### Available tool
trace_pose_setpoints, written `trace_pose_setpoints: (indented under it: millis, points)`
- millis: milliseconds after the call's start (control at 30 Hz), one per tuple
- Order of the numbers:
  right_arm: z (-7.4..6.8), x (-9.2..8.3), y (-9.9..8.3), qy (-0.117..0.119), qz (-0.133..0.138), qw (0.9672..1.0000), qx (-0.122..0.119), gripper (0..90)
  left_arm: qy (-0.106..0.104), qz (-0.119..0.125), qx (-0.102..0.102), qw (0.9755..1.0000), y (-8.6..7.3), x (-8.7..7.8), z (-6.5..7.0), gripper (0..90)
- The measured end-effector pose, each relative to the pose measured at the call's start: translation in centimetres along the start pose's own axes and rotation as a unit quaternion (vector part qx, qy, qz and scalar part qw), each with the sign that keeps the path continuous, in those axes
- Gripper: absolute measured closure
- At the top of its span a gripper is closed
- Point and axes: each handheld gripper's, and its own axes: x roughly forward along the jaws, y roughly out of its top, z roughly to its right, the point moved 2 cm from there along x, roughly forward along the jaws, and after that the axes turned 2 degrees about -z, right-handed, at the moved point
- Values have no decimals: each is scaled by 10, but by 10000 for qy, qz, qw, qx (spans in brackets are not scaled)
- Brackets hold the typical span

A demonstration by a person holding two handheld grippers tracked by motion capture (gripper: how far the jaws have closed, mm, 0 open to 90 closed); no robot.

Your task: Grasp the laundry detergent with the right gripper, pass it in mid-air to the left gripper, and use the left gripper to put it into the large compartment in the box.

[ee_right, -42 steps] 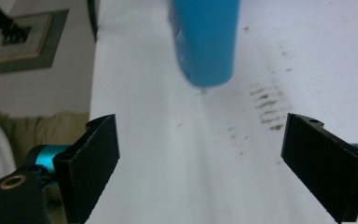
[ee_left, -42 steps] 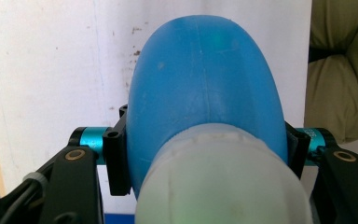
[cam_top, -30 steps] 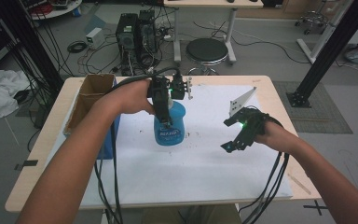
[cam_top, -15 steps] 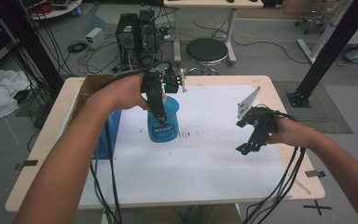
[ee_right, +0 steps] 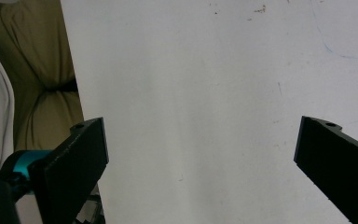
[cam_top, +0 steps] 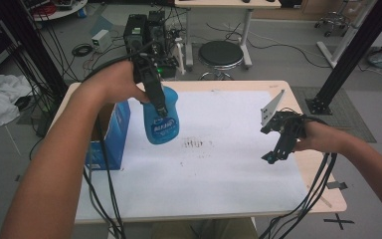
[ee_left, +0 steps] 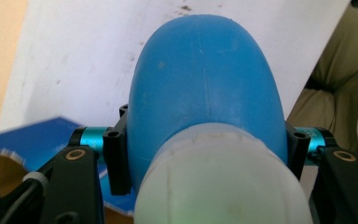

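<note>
Bottle [cam_top: 160, 122] sits left of centre in the high view, hanging long-axis up and down under the left gripper [cam_top: 155, 102], so the left hand is obviously the one on it. In the left gripper view the jaws are clamped on both sides of the blue body just below the white cap [ee_left: 223, 186]. Right gripper [cam_top: 277, 152] hovers far right over the white sheet [cam_top: 219, 179], jaws spread wide, nothing between them.
</note>
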Motion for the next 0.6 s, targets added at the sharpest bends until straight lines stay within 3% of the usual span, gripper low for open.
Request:
trace_pose_setpoints:
  millis: [167, 300, 400, 467, 600]
  points:
    - [2, -4, -1, 20, 44, 10000, -36, 18, 104, 41, -599, 9981, -18, -24, -13, 377]
    - [3, -7, -2, 18, 64, 10000, -50, 18, 188, 71, -1111, 9936, -35, -42, -25, 378]
    - [5, -9, -3, 12, 83, 10000, -17, 18, 271, 72, -1465, 9888, -48, -52, -33, 377]
    - [7, -9, -3, 24, 96, 10000, -7, 18, 344, 151, -1633, 9859, -55, -58, -37, 377]
    - [8, -10, -2, 27, 138, 9999, -29, 18, 434, 178, -1746, 9835, -70, -67, -43, 377]
